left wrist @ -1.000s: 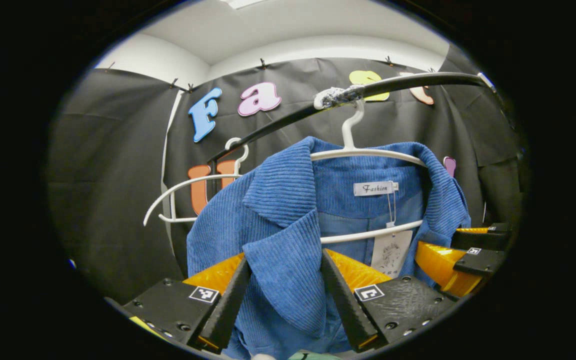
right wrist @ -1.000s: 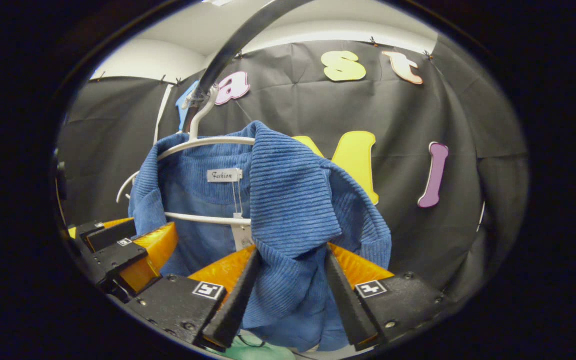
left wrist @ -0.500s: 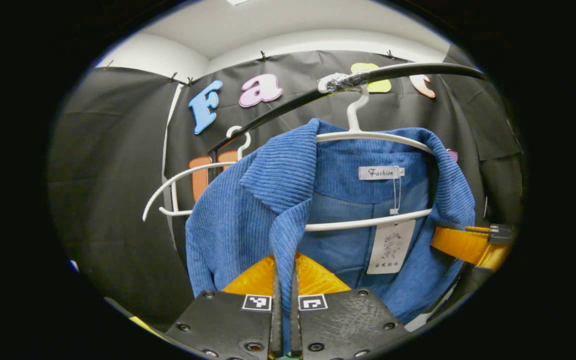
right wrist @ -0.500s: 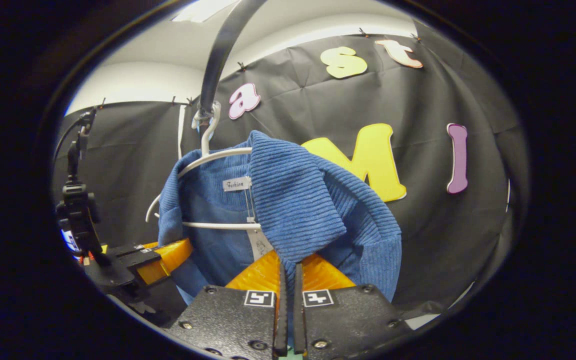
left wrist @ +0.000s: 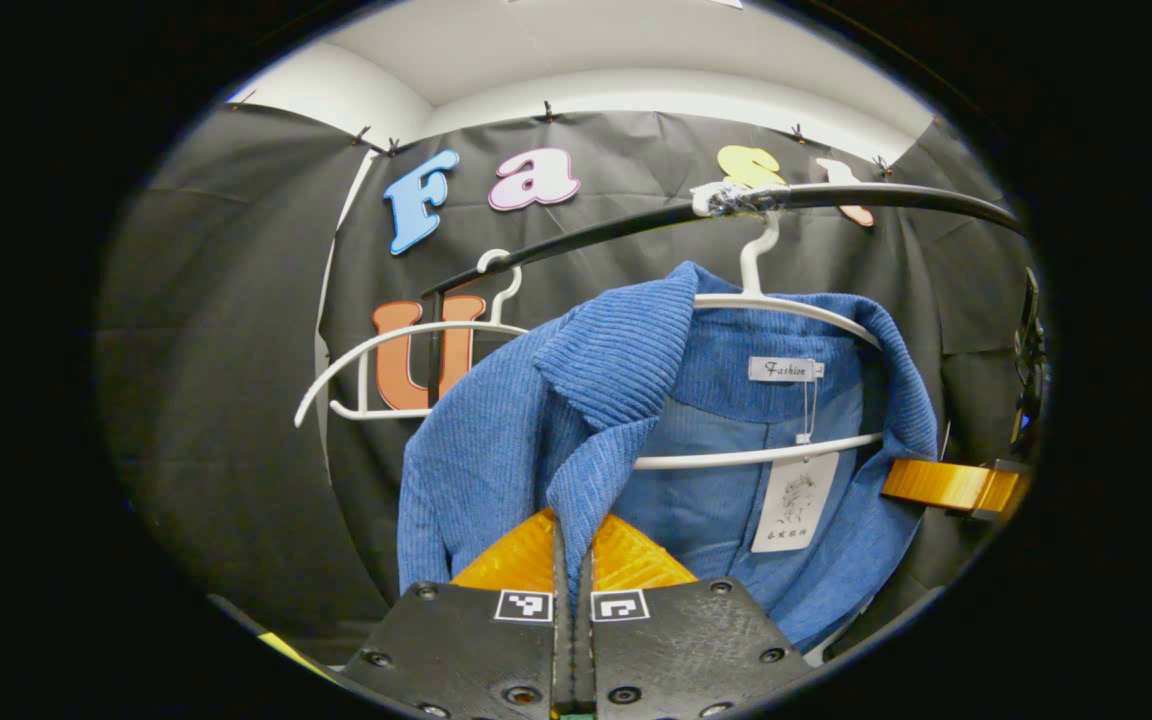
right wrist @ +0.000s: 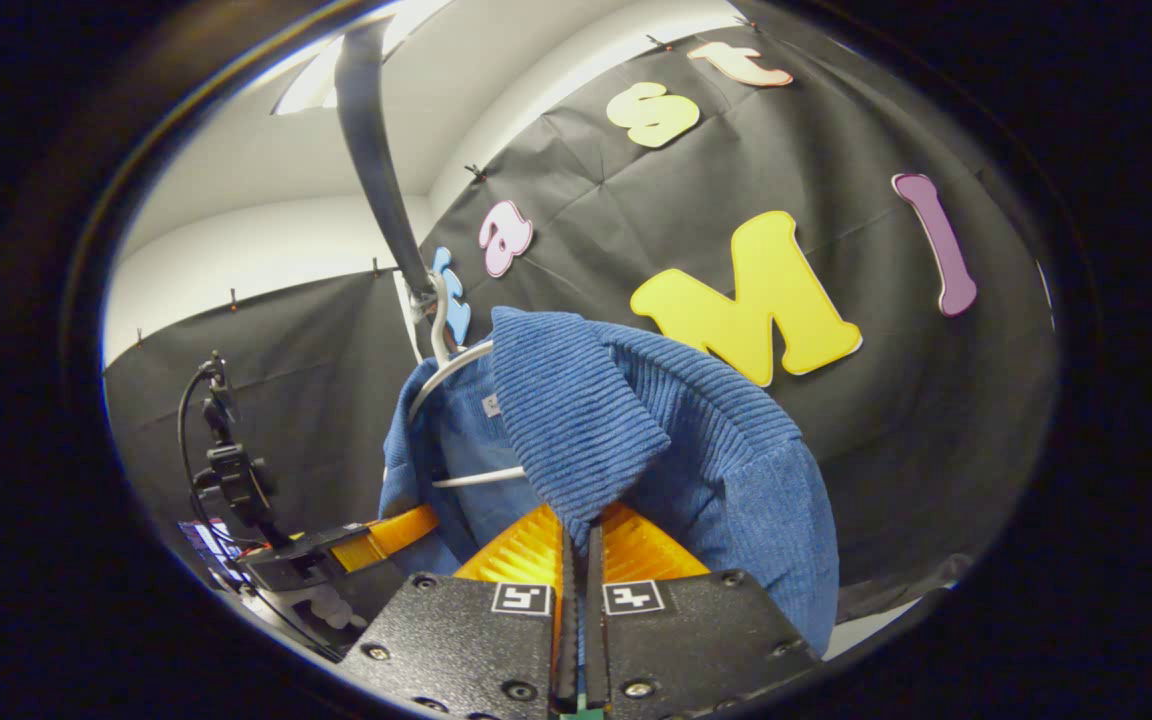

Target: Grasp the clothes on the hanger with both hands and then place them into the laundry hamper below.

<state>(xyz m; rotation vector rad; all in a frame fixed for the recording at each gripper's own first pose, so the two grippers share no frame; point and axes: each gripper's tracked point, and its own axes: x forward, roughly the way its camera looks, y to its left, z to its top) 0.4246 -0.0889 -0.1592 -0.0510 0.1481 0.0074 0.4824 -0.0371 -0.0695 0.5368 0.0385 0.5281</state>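
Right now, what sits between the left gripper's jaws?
In the left gripper view, the left gripper has its jaws shut on the blue jacket, pinching its lapel edge; nothing else lies between them.

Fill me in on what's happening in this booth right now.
A person is working two handheld grippers on a blue corduroy jacket hanging from a white hanger on a black rail. The left gripper is shut on one lapel, the right gripper on the other. The jacket hangs on the hanger, not yet lifted off.

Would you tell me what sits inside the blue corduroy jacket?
A white plastic hanger runs inside the blue corduroy jacket, with a paper tag dangling; the hanger's shoulder ends are covered by fabric.
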